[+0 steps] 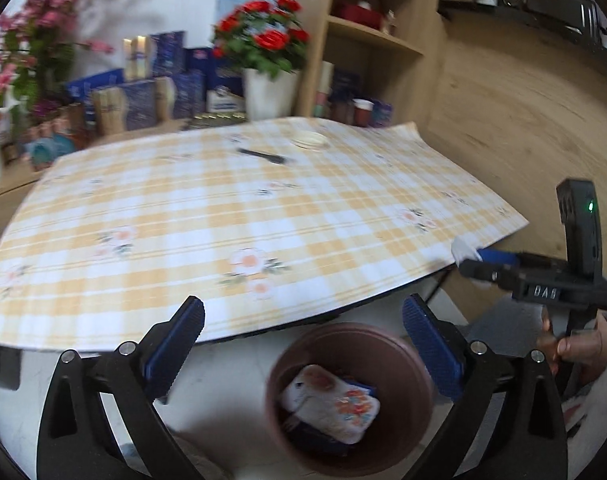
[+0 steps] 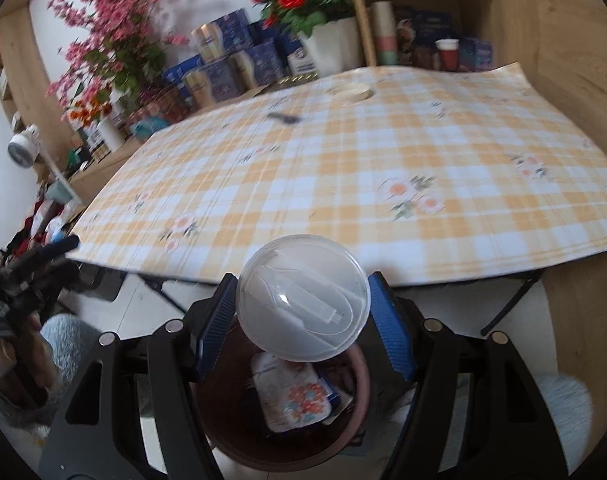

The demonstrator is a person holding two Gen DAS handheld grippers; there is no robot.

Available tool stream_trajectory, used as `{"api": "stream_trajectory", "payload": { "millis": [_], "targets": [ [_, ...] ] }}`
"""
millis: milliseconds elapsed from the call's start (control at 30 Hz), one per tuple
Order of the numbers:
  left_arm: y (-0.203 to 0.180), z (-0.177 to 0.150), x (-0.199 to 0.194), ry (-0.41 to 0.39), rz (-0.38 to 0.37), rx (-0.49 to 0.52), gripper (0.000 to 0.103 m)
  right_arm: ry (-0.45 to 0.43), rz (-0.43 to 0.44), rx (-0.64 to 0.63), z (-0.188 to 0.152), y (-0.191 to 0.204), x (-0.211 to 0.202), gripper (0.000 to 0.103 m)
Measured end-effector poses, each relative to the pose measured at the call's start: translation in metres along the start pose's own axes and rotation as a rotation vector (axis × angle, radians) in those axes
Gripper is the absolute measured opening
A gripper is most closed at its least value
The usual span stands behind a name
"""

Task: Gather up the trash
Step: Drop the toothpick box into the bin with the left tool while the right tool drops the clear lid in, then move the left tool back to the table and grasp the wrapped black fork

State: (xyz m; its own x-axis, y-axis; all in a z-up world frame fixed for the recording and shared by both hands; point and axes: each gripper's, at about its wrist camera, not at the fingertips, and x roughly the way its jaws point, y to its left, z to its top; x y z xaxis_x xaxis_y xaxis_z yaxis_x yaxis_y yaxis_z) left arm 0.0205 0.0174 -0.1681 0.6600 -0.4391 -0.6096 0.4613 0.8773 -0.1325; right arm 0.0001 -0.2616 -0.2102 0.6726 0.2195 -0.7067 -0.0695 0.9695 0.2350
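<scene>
Right gripper clamps clear domed lid above brown bin; left gripper spread wide, empty, bin below.

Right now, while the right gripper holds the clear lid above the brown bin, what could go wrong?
1. The right gripper pinches the clear domed lid only at its edges. The lid looks smooth, so it might slip out early.
2. The lid hangs over the far rim of the brown bin, not its centre. If it is released here, it may fall onto the floor.
3. The left gripper is open and empty just above the bin, so the two grippers could collide.
</scene>
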Motion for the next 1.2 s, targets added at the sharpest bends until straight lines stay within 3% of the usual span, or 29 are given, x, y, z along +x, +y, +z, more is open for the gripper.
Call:
{"api": "stream_trajectory", "payload": {
  "millis": [267,433,533,600,767,867,1200],
  "targets": [
    [0.015,-0.025,-0.026,-0.067,0.171,-0.045,0.097,0.097,0.019,-0.21,-0.028,0.05,0.03,0.067],
    [0.025,-0.032,-0.022,-0.078,0.212,-0.103,0.097,0.142,0.022,-0.272,-0.037,0.062,0.042,0.067],
    [0.032,-0.033,-0.011,-0.032,0.192,-0.13,0.097,0.149,0.021,-0.297,-0.04,0.068,0.043,0.067],
    [0.038,-0.034,-0.004,-0.003,0.183,-0.149,0.097,0.14,0.015,-0.304,-0.04,0.069,0.043,0.067],
    [0.042,-0.036,-0.009,-0.029,0.197,-0.188,0.097,0.131,0.017,-0.278,-0.038,0.063,0.04,0.069],
    [0.043,-0.037,-0.008,-0.02,0.208,-0.196,0.097,0.095,0.015,-0.255,-0.034,0.058,0.034,0.09],
    [0.04,-0.036,-0.002,0.007,0.228,-0.17,0.097,0.041,-0.011,-0.163,-0.025,0.04,0.024,0.097]
  ]
}}
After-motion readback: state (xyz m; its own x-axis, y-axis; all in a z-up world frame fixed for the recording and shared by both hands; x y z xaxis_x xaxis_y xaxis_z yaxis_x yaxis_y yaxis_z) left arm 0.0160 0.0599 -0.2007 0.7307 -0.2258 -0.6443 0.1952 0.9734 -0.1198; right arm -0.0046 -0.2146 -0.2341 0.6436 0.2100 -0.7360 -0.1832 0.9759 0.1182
